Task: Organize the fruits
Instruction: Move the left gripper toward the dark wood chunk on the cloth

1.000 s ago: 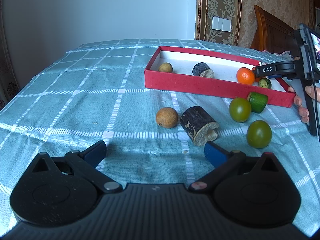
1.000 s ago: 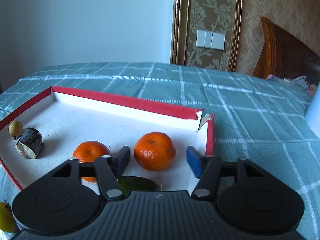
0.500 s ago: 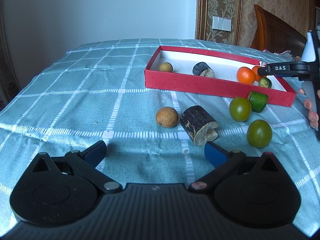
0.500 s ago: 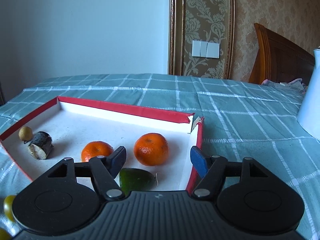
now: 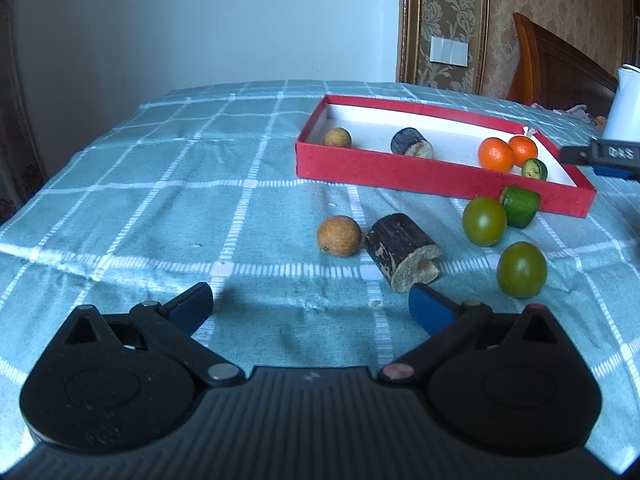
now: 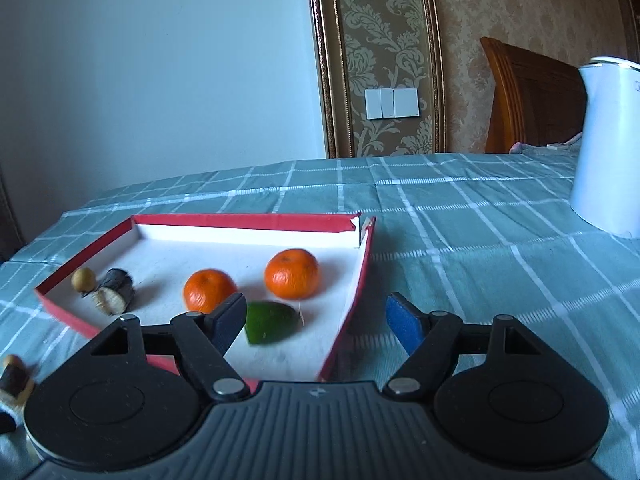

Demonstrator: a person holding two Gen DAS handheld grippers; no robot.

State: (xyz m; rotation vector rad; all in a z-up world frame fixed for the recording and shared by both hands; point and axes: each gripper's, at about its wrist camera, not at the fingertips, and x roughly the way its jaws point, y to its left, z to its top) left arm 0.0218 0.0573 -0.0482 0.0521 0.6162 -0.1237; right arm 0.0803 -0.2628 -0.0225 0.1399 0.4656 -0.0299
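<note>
1. Right claw [image 6: 316, 316]: jaws spread and have just been opening further; nothing is between them. It sits low over the near right corner of the red tray [image 6: 352, 304], above the rim.
2. Left claw [image 5: 310, 304]: jaws wide apart, empty, poised over the checked cloth of the counter [image 5: 160, 200].
3. Tray contents: two oranges [image 6: 292, 274], a green piece [image 6: 270, 322], a dark log-like piece [image 5: 412, 144] and a small tan fruit [image 5: 337, 137].
4. Outside the tray, on the cloth: a tan fruit [image 5: 339, 236], a dark log piece [image 5: 402, 252] just beside it, two green tomatoes [image 5: 485, 221] and a green cut piece [image 5: 520, 206] against the tray wall.
5. Judgement: a placing step appears finished; roughly half the items are stowed.
6. Next move calls for either claw to go to a loose item; the round tomatoes may roll, so the jaws should straddle one squarely before closing.
</note>
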